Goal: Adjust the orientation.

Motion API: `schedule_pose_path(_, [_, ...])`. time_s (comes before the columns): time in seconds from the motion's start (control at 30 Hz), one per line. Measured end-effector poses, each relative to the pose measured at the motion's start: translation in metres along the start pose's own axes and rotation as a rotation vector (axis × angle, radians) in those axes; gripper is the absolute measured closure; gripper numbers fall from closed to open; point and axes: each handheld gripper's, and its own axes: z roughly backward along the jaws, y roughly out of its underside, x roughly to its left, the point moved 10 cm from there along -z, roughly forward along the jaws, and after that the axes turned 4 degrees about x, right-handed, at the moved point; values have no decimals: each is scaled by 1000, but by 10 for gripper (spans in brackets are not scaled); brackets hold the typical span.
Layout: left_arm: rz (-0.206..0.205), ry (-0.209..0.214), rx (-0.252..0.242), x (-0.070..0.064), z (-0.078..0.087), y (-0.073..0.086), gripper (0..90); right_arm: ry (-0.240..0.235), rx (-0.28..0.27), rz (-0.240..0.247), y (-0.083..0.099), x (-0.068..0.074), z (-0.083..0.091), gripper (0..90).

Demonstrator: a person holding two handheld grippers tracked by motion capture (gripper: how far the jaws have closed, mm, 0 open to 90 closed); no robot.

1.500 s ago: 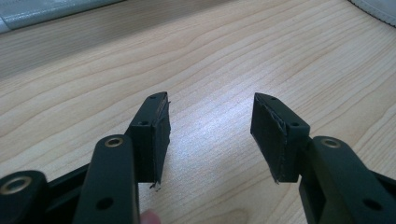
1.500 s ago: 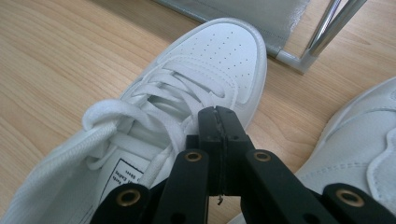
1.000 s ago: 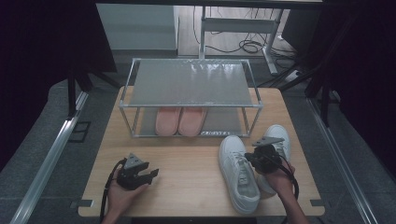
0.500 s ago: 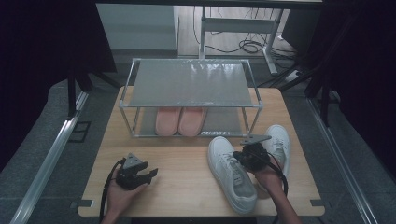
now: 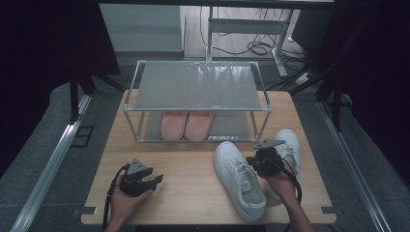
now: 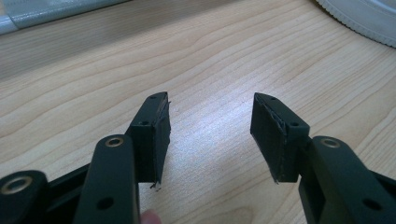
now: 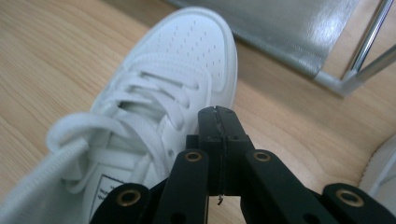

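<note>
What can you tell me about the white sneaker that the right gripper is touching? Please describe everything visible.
The white sneaker is a low lace-up shoe with a smooth, leather-like upper, white laces, small perforations on the toe and a label on the tongue. It stands upright on its sole on the wooden table, its toe turned toward the metal rack. The right gripper, jaws closed together, rests against its side beside the laces. A second white shoe lies just beyond the gripper.

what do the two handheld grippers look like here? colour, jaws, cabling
Both grippers, left gripper and right gripper, are matte black with two flat, blocky jaws on hinged links with brass-coloured rivets. Each carries a grey three-cornered plate on top and trails a black cable. Forearms look bare; no sleeves in frame.
</note>
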Motion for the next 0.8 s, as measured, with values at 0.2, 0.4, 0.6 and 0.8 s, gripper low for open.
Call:
schedule_pose_path(0.2, [0, 1, -1, -1, 0, 0, 482, -6, 9, 12, 1, 5, -5, 899])
schedule_pose_path(0.4, [0, 0, -3, -1, 1, -1, 482, -33, 5, 26, -3, 14, -10, 899])
schedule_pose_path(0.6, [0, -1, -7, 0, 2, -1, 481, -42, -5, 24, -5, 15, -11, 898])
schedule_pose_path(0.8, [5, -4, -13, 2, 4, -2, 481, -62, -72, 3, -6, 12, 3, 897])
